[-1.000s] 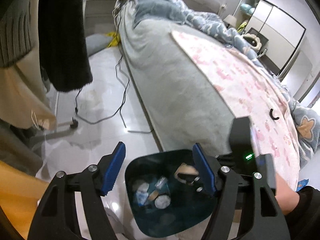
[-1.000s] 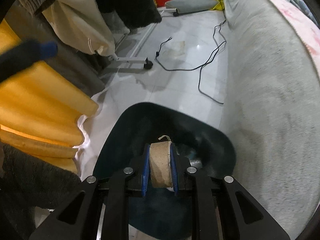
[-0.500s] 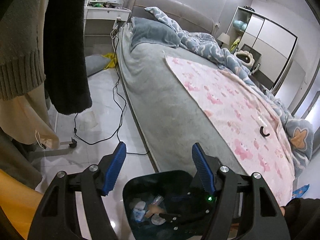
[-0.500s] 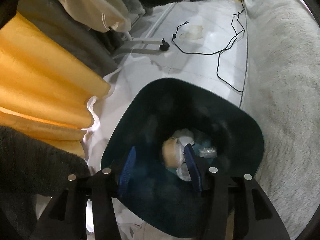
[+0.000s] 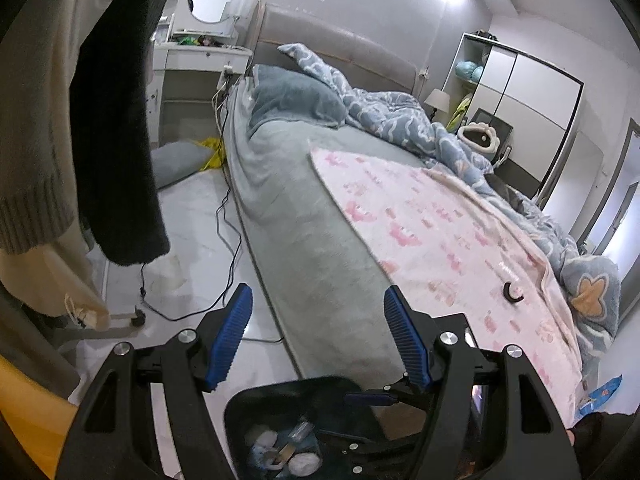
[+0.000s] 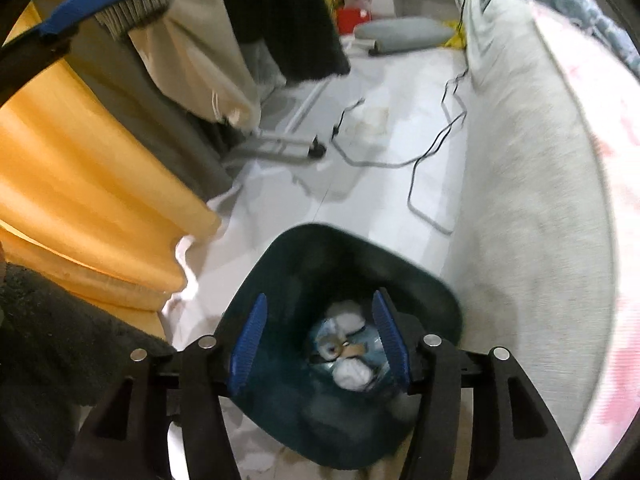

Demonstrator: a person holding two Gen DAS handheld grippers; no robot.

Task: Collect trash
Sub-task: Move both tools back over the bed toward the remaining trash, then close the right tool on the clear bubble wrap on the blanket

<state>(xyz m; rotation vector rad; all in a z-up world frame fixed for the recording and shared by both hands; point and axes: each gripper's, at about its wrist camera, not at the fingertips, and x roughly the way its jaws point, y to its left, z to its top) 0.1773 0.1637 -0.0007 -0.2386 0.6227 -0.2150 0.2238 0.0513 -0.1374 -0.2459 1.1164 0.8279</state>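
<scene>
- White floor (image 6: 392,184) runs beside the bed (image 5: 320,240); the dark bin (image 6: 344,264) stands at the bed's edge.
- Trash (image 6: 348,352) lies in the bin's bottom.
- Right gripper (image 6: 320,340) hangs above the trash, jaws opening, nothing between them.
- Left gripper (image 5: 320,336) is spread apart, empty, above the bin's near rim.

no readable text, labels or nos. anywhere; all too blurry/small.
</scene>
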